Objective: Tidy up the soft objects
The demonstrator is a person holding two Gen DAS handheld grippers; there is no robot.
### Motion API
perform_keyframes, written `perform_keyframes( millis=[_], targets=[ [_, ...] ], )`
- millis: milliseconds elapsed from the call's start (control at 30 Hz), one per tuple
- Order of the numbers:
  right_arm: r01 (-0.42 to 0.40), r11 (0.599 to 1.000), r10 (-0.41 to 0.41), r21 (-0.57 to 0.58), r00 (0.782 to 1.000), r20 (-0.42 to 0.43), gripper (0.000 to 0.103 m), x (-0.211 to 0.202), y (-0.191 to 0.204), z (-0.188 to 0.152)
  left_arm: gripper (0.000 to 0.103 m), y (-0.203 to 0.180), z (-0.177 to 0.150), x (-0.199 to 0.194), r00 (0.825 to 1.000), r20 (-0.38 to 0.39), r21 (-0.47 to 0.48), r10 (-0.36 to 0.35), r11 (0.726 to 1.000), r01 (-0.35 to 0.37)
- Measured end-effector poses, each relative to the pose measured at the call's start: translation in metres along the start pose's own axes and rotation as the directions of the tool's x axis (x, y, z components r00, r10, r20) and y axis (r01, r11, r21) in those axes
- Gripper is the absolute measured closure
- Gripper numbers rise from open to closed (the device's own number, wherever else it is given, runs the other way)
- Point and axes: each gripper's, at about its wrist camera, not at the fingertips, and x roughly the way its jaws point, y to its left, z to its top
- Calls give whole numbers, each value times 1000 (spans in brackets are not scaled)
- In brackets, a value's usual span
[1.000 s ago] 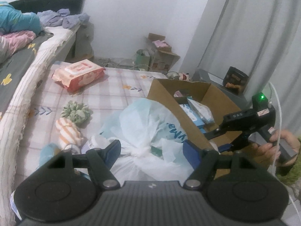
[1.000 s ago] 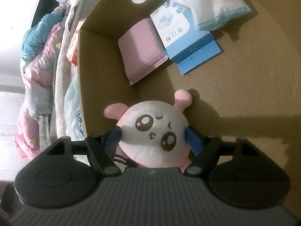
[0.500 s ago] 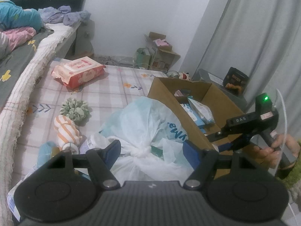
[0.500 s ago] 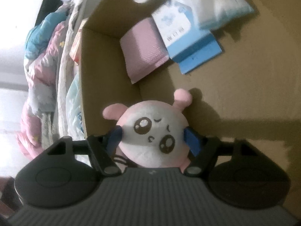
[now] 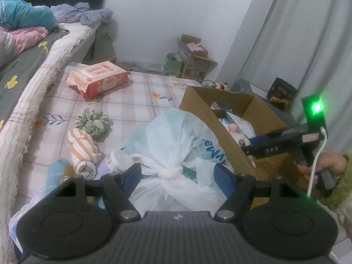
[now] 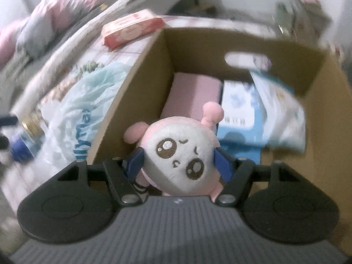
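Our right gripper has its blue pads pressed against both cheeks of the round pink plush toy. Since a second ago the toy has come up with us and the view has rolled: the face that lay low against the floor of the cardboard box now hangs above it, and the box's near wall and handle slot are level in our view. The log's last two readings differ by only a hair, so we call this a settled hold, not a closing one.

We judge that the toy is being lifted back out or repositioned, not released, so it does not yet count as put away.

Beyond the toy, inside the box, a pink pack lies against the far wall, with blue-and-white packs beside it.

Our left gripper has not moved; its jaws stand apart over the knotted plastic bag, which leans against the box's outer wall, without pressing it. Farther from the box lie a striped rolled cloth, a green scrunchie and a wipes pack.
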Motion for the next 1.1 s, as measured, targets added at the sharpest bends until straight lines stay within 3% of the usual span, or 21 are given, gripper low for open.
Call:
perform_keyframes(
  millis=[100, 200, 400, 633, 967, 1100],
  targets=[
    [20, 993, -21, -118, 1000, -8, 32, 9, 8, 3, 29, 1, 0, -1, 1000, -1, -2, 8, 1000, -8],
    [9, 989, -9, -150, 1000, -3, 30, 13, 6, 1, 28, 2, -1, -3, 1000, 2, -6, 17, 1000, -17],
    [-73, 997, 73, 1, 997, 34, 29, 2, -17, 3, 23, 8, -8, -11, 999, 6, -9, 35, 999, -35],
    [-140, 976, 119, 167, 984, 129, 26, -31, -31, -5, 19, 21, -20, -31, 998, 20, -34, 59, 998, -58],
    [-173, 945, 99, 277, 961, 260, 25, -102, 14, -17, 16, 49, -50, -68, 990, 34, -97, 139, 986, -135],
    [-238, 930, 149, 281, 941, 304, 25, -120, 47, -29, 16, 59, -64, -77, 987, 36, -128, 157, 980, -151]
  ],
)
